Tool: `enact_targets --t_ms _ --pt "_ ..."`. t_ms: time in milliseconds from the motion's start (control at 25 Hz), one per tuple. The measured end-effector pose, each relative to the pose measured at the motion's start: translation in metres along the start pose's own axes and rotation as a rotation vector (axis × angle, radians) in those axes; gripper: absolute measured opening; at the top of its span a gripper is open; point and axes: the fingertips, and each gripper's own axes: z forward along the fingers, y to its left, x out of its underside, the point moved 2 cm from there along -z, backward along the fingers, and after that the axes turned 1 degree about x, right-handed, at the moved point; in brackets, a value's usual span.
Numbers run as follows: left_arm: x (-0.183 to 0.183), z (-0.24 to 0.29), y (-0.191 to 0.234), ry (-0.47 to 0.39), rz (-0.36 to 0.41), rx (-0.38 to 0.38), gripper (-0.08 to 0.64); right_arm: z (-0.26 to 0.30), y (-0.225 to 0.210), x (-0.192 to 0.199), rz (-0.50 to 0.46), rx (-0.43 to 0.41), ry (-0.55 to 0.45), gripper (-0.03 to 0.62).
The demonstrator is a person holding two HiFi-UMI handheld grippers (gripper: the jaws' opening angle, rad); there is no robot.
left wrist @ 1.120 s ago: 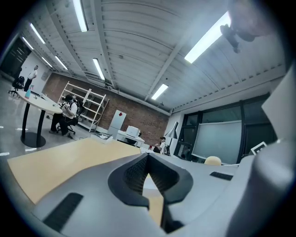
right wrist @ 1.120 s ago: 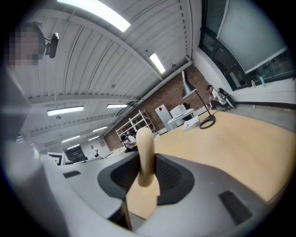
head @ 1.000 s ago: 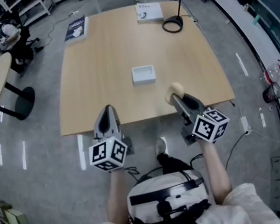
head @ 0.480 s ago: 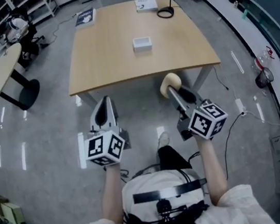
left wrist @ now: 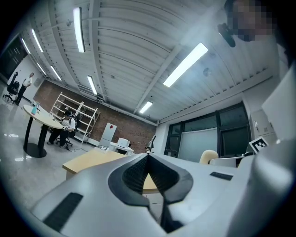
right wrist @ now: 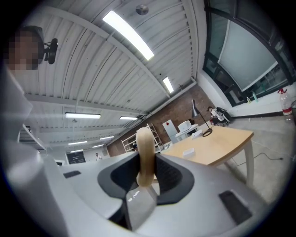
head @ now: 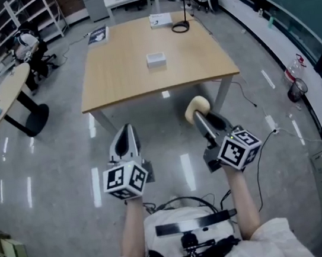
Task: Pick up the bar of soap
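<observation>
- Cream soap (head: 197, 108) sits pinched between the right gripper (head: 200, 118) jaws, above the grey floor (head: 165, 154).
- It stands on its thin edge, long side up and down.
- The left gripper (head: 126, 131) is squeezed tight on nothing.
- At 12 o'clock, well apart, a wooden table (head: 122, 71) holds a white tray (head: 156, 60) and a lamp (head: 180, 26).

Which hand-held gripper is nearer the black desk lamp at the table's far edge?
Right. The right hand-held gripper, shut on the soap, is off the table's near edge, roughly in line with the lamp; the left hand-held gripper sits farther left.
</observation>
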Motion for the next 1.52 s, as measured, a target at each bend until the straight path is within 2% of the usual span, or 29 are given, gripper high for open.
enact_targets --t_ms 200,360,520,680,880,1280,1520 --pt "0.003 -0.05 -0.041 0.021 0.008 0.003 0.005 -0.065 0.018 0.003 -0.017 0.014 0.007 0.112" --pt "0.018 -0.1 -0.083 0.05 0.01 -0.012 0.005 -0.137 0.039 0.019 -0.054 0.033 0.035 0.112" --pt "0.031 -0.162 -0.125 0.079 0.004 -0.012 0.005 -0.208 0.059 0.034 -0.001 0.028 0.035 0.112" --pt "0.03 -0.214 -0.152 0.085 0.032 -0.016 0.005 -0.261 0.083 0.042 0.014 0.012 0.038 0.112" --pt "0.023 -0.259 -0.162 0.066 0.008 -0.029 0.005 -0.296 0.11 0.052 0.012 0.005 0.052 0.112" --pt "-0.007 -0.321 -0.161 0.04 0.026 0.03 0.005 -0.326 0.176 0.053 -0.016 0.034 -0.003 0.112" --pt "0.002 -0.357 -0.158 0.086 0.009 0.055 0.005 -0.345 0.205 0.071 0.002 0.082 0.004 0.11"
